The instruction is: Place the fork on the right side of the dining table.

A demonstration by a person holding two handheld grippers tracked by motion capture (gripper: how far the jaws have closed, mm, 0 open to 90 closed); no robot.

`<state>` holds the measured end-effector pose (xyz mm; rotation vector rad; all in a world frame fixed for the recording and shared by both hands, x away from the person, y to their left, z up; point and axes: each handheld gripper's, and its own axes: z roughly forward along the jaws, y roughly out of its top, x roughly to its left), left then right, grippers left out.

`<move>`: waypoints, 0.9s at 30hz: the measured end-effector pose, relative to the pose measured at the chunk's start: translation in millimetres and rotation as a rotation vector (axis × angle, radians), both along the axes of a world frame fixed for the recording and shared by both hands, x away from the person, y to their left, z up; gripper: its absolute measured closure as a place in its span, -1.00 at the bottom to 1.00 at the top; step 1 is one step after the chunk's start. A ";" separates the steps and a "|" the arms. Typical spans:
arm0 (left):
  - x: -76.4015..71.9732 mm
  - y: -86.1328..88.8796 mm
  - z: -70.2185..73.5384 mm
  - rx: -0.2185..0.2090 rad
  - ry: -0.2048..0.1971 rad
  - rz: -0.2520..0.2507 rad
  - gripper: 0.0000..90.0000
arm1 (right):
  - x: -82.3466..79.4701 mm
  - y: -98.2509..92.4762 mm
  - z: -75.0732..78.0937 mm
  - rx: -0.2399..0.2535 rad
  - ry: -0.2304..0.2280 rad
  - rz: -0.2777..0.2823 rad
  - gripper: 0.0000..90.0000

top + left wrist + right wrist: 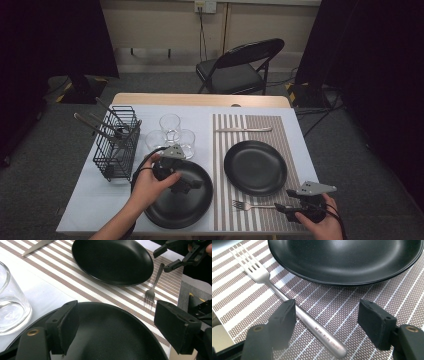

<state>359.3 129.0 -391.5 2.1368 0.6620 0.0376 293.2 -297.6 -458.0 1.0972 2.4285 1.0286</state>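
My right tool stands wide over a plain steel fork with four tines, lying on the striped placemat beside one of two black plates. Three glasses. My left tool gapes wide too.

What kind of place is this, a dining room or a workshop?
More likely a staged table in a lab or studio than a home: dark curtains flank it, a folding chair stands behind, and a person's hands work a left gripper and right gripper over the plates.
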 end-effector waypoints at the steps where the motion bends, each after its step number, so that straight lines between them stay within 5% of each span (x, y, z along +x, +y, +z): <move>1: 0.0 -0.3 -0.2 0.000 0.001 -0.001 -0.55 | 0.1 0.3 -0.7 0.005 0.004 0.005 -0.32; 14: 0.2 -1.4 -1.3 -0.006 0.003 -0.001 -0.55 | 1.1 0.8 -6.2 -0.060 -0.002 0.015 -0.30; 27: 0.5 -2.7 -2.9 -0.006 0.004 -0.002 -0.55 | 2.8 -1.0 -6.4 -0.070 -0.014 0.017 -0.28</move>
